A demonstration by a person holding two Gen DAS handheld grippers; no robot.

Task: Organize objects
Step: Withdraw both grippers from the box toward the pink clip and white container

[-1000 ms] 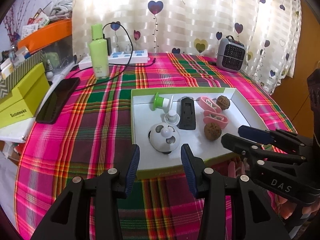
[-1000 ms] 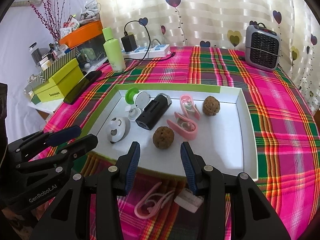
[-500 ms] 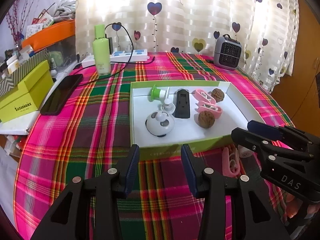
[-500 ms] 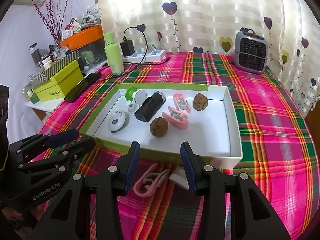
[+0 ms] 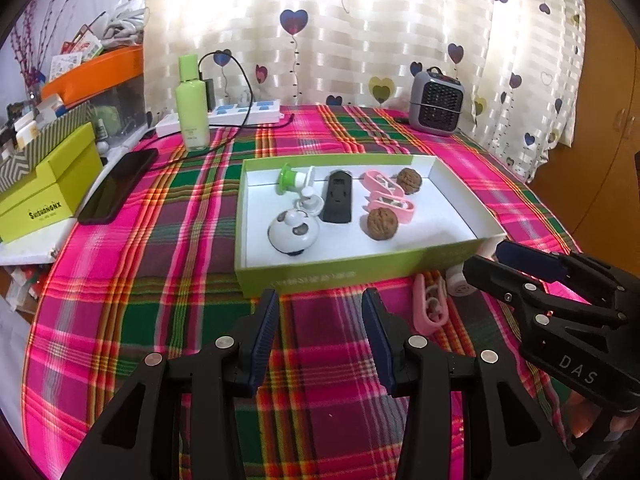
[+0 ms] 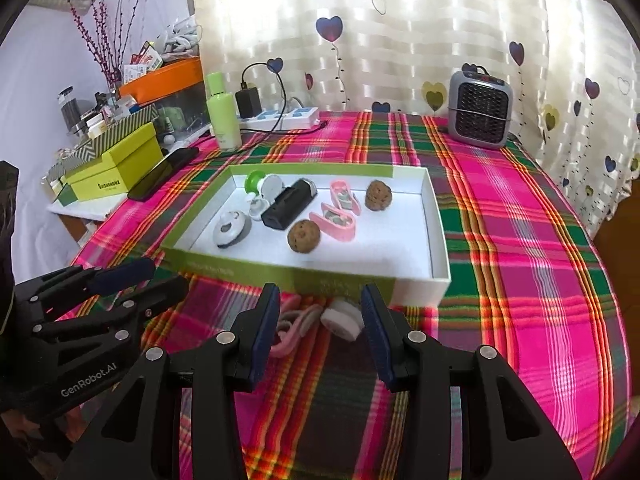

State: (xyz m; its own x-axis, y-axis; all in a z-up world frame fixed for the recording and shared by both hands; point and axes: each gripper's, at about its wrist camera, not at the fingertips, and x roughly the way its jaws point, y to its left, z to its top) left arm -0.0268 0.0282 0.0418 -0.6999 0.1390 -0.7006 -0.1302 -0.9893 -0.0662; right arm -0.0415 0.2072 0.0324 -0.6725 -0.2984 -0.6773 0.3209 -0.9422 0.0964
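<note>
Both grippers — left gripper (image 5: 320, 316) and right gripper (image 6: 320, 312) — are held parted and empty before the green-rimmed box (image 5: 360, 272).

Both cameras sit just behind their own fingers and look forward and downward across the plaid tabletop (image 5: 120, 300) toward the heart-print curtain (image 6: 400, 40). The left wrist view stands to the left, its fingers (image 5: 262, 336) in the lower foreground, with the right gripper (image 5: 520, 268) entering at its right edge. The right wrist view stands to the right, with the left gripper (image 6: 132, 280) at its left edge. Both share the green box (image 5: 360, 274) at middle distance, the heater (image 6: 480, 116) and the green bottle (image 5: 193, 108).
</note>
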